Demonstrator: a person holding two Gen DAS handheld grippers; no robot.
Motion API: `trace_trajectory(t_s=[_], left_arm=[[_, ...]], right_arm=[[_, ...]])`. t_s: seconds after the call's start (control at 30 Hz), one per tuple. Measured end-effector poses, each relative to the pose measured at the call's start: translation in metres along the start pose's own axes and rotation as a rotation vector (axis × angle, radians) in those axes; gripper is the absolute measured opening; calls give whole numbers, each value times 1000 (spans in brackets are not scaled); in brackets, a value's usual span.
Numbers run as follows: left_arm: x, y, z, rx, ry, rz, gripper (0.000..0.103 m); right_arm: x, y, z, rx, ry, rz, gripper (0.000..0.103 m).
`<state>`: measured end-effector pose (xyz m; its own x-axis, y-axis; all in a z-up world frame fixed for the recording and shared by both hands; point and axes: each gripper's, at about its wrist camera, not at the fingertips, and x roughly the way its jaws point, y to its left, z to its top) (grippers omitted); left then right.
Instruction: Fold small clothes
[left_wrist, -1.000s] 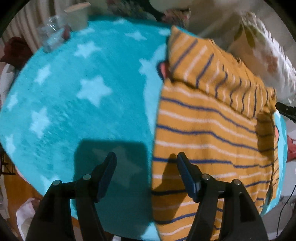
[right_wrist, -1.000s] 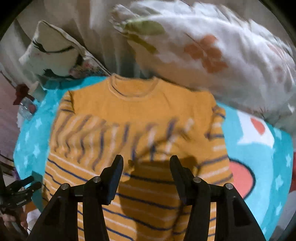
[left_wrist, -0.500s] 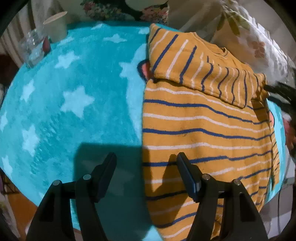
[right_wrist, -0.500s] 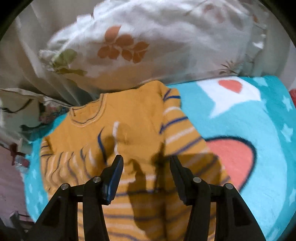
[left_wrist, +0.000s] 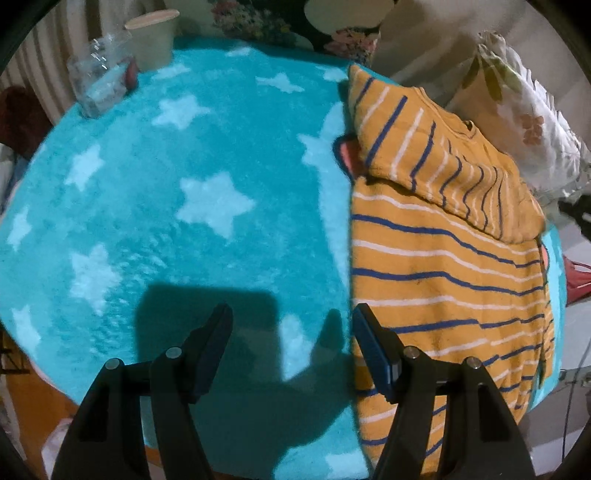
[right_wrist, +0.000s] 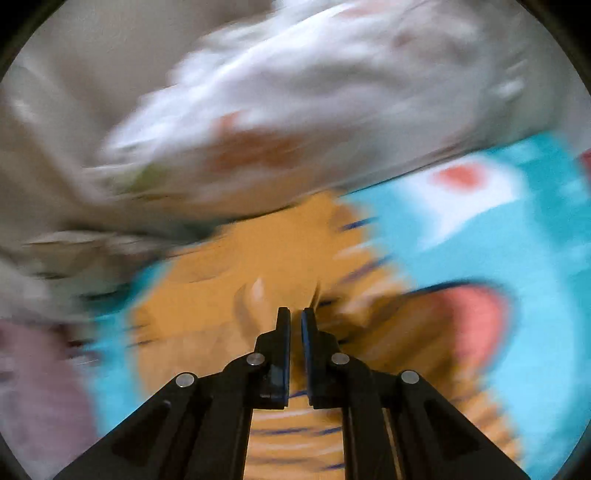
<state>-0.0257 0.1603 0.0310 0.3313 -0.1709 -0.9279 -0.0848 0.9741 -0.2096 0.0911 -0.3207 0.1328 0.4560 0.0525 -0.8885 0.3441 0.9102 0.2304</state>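
Note:
An orange sweater with blue and white stripes (left_wrist: 443, 266) lies flat on a teal star blanket (left_wrist: 184, 206), its near sleeve folded across the chest. My left gripper (left_wrist: 291, 325) is open and empty, just above the blanket at the sweater's left edge. The right wrist view is heavily blurred: my right gripper (right_wrist: 295, 317) has its fingers nearly together just above the sweater (right_wrist: 229, 295). I see no cloth between them.
A clear plastic jar (left_wrist: 99, 85) and a beige cup (left_wrist: 151, 37) stand at the blanket's far left edge. A white floral pillow (left_wrist: 524, 122) lies behind the sweater, also in the right wrist view (right_wrist: 295, 110). A red cloth (left_wrist: 580, 280) lies off the right edge.
My right gripper has closed from wide open and swung toward the sweater's right sleeve side. My left gripper has shifted left off the sweater's hem and stays open.

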Motion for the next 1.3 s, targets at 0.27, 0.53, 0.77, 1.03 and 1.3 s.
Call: trace_trajectory(t_s=[0.27, 0.53, 0.77, 1.03, 1.3], left_arm=[[12, -34, -16, 66, 31, -60, 71], [11, -72, -49, 55, 44, -31, 68], [-17, -38, -68, -163, -4, 127, 17], [-50, -53, -72, -212, -58, 128, 27], [-54, -130, -38, -69, -121, 108, 38]], right_arm=[[-17, -29, -76, -34, 105, 1, 53], [-34, -78, -128, -86, 102, -64, 57], [-56, -153, -134, -78, 91, -114, 68], [-43, -204, -179, -45, 165, -77, 71], [-63, -219, -173, 46, 68, 78, 9]])
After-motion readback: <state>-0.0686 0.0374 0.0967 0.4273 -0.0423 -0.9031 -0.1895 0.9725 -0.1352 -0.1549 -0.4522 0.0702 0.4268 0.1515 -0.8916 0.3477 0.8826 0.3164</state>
